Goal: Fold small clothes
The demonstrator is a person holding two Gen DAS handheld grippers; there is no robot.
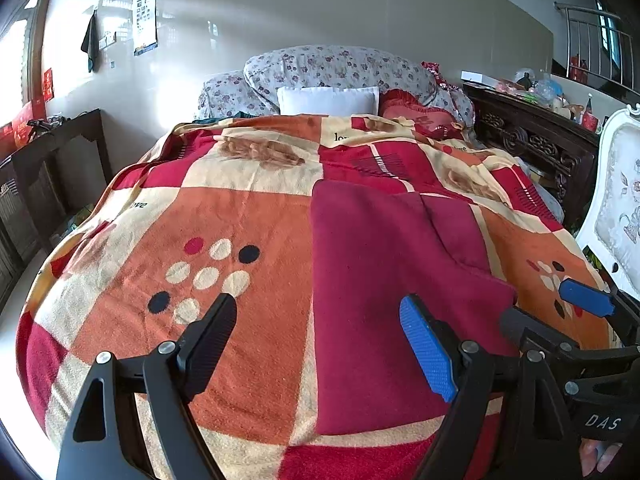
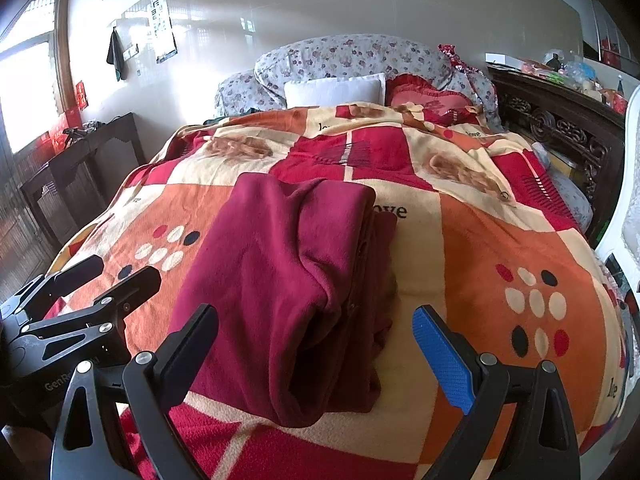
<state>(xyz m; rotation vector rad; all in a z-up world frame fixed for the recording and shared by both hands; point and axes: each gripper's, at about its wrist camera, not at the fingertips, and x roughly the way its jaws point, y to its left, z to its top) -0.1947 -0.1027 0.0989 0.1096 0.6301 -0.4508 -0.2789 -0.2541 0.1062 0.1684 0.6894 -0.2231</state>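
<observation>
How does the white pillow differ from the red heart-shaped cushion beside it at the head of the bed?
The white pillow is plain and rectangular; the red heart-shaped cushion has a ruffled edge. The white pillow stands in the middle, against the floral bedding; the red cushion lies to its right, nearer the dark carved furniture. Both have their lower part hidden behind the checked blanket.

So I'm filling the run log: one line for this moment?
left tool open | right tool open | maroon garment folded on blanket, unheld
</observation>
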